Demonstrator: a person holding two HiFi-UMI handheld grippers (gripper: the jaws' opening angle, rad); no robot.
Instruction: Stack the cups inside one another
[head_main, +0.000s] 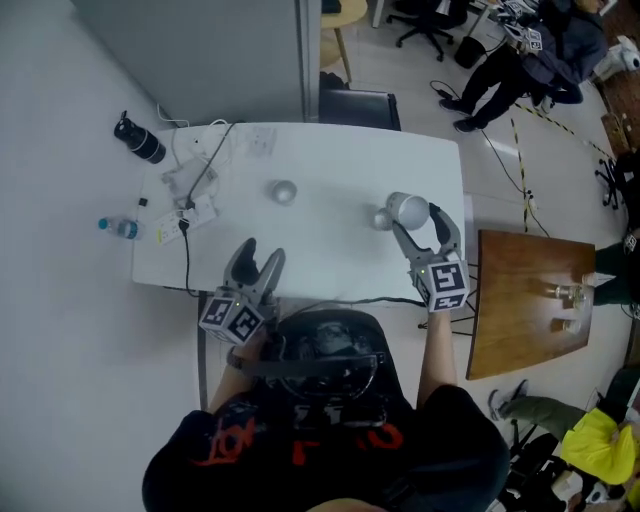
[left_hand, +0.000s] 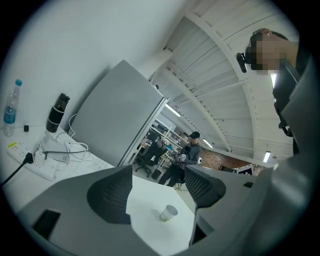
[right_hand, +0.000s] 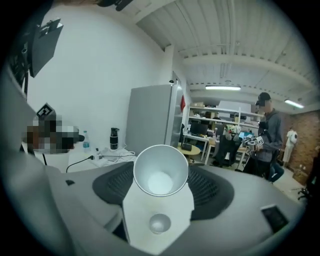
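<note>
Holding a white cup (right_hand: 160, 172) in the right gripper (head_main: 418, 222), up over the right-hand table cup (right_hand: 160, 223), guessing for nesting. Parked near with left gripper (head_main: 260, 256) wide, empty.

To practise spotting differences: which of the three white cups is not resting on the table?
The cup in the right claw, held in the air; the cup nearest it and the cup mid-table sit on the table.

Head view: high, steeply down on white tabletop (head_main: 330, 160). Left gripper view: low at 7 o'clock edge, level, facing 1 o'clock toward lone cup (left_hand: 168, 213). Right gripper view: raised, probably facing 11 o'clock. All share black bottle (head_main: 140, 141) at 10 o'clock.
</note>
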